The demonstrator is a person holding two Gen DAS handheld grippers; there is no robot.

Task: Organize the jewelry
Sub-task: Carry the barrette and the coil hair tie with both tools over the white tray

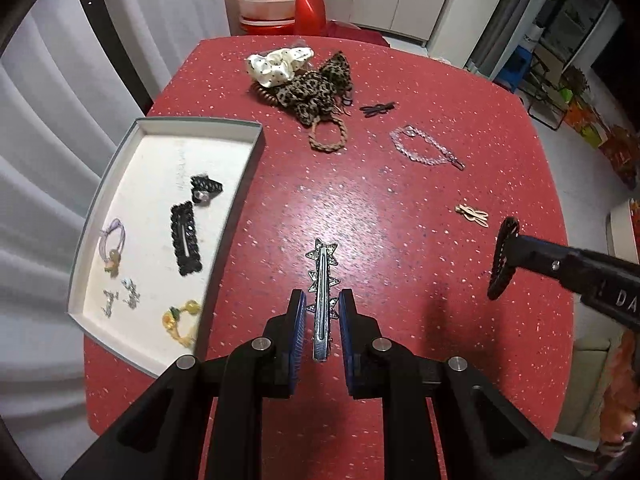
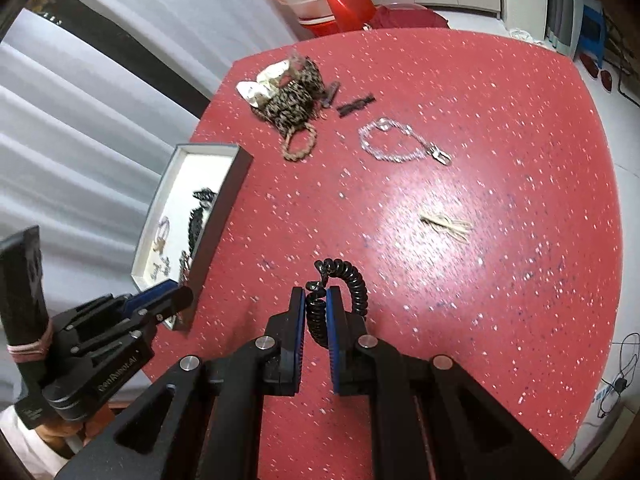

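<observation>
1. The left gripper (image 1: 322, 322) is pinching a silver star hair clip (image 1: 322, 280) between nearly closed pads, low in the middle of the left wrist view, and is holding it clear above the table.
2. The right gripper (image 2: 316, 316) is clamping a black coiled hair tie (image 2: 340, 296) with its jaws almost fully shut, at lower centre of the right wrist view.
3. The white tray (image 1: 100, 208), at the left of the left wrist view, is already holding several sorted pieces: two black clips, a lilac tie, a yellow tie and some small silver pieces.
4. Judging by this, the sorting looks partly done, with both carried pieces probably heading for the tray.
5. Waiting on the table are a pile of scrunchies (image 1: 304, 80) at top centre, a braided brown tie (image 1: 328, 136), a small black clip (image 1: 376, 109), a clear bead chain (image 1: 424, 148) and a gold clip (image 1: 472, 214) at the right.
6. The red speckled table (image 1: 400, 340) is reflecting a lamp glare; pale curtains are hanging at the left, and a plastic tub and red stool are standing beyond the far edge.
</observation>
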